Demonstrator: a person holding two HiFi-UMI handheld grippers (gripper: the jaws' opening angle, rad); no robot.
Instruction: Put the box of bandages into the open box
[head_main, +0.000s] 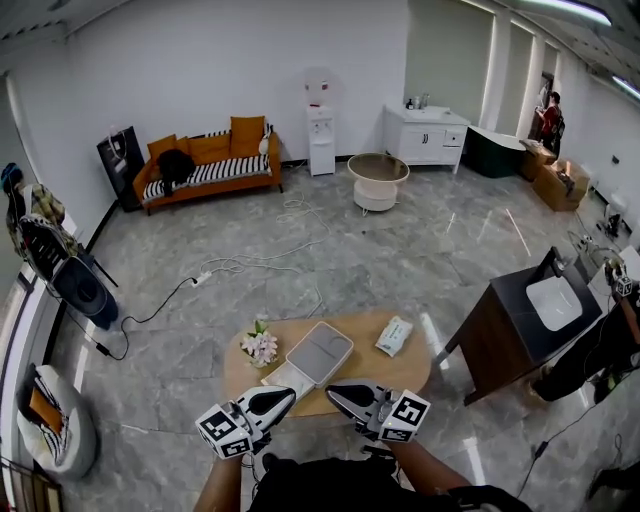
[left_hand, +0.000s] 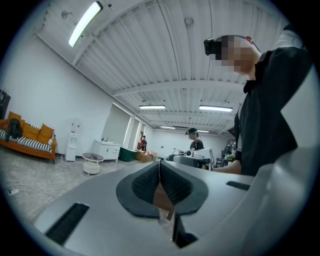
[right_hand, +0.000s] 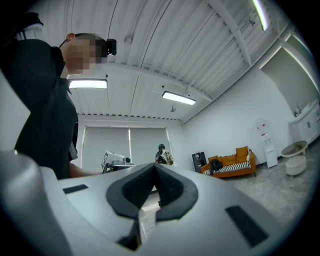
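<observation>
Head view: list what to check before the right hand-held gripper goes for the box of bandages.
1. Box of bandages lying free on the table, right of the open box, nothing on it: ok.
2. Open box with its lid folded back and its opening facing up: ok.
3. Right hand-held gripper jaws apart for the grasp: not ok; they are together with nothing between them.
4. Left hand-held gripper clear of the open box: cannot tell; its tip overlaps the lid in the head view.
5. Flowers out of the path, left of the open box: ok.
</observation>
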